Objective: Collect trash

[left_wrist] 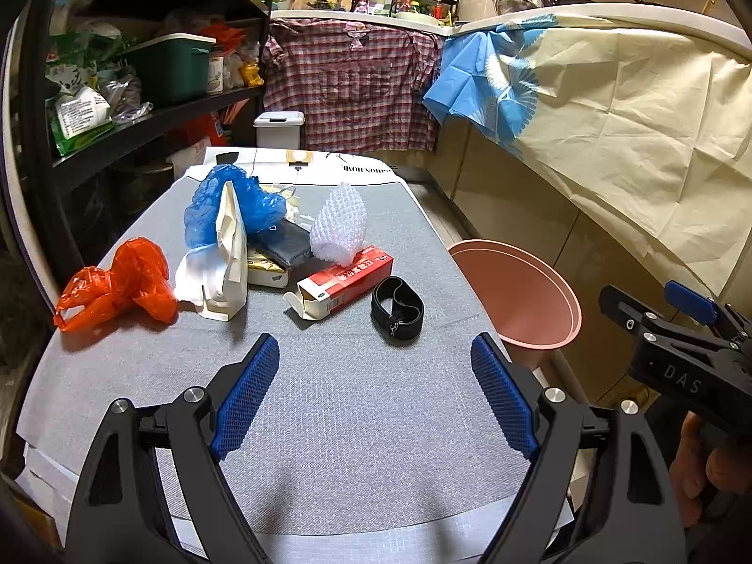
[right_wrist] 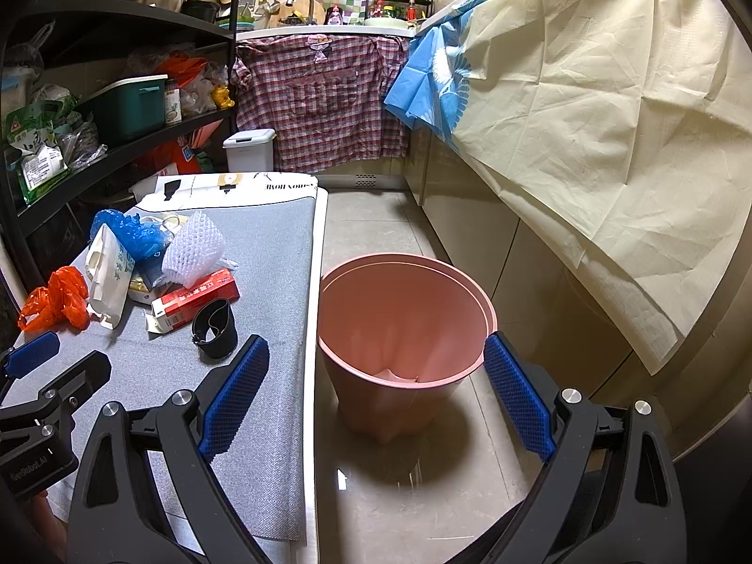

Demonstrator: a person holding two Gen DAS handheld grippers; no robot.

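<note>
hovering both tools over the table [left_wrist: 329,399], nothing picked up yet

my left gripper [left_wrist: 375,392] hangs spread wide and empty above bare grey mat; my right gripper [right_wrist: 376,392] is equally wide and empty, out over the pink bin [right_wrist: 404,324] on the floor just beside the table edge; the trash sits in a heap ahead: black band [left_wrist: 397,309] nearest, red carton [left_wrist: 345,284] touching the bubble wrap [left_wrist: 339,225], white paper bag [left_wrist: 229,261] leaning against the blue plastic bag [left_wrist: 235,202], orange plastic bag [left_wrist: 117,284] apart on the left; i judge the risks to be the limp bags slipping from the pads, the wrap tumbling if i drag the carton, and a release short of the rim dropping trash on the floor
</note>
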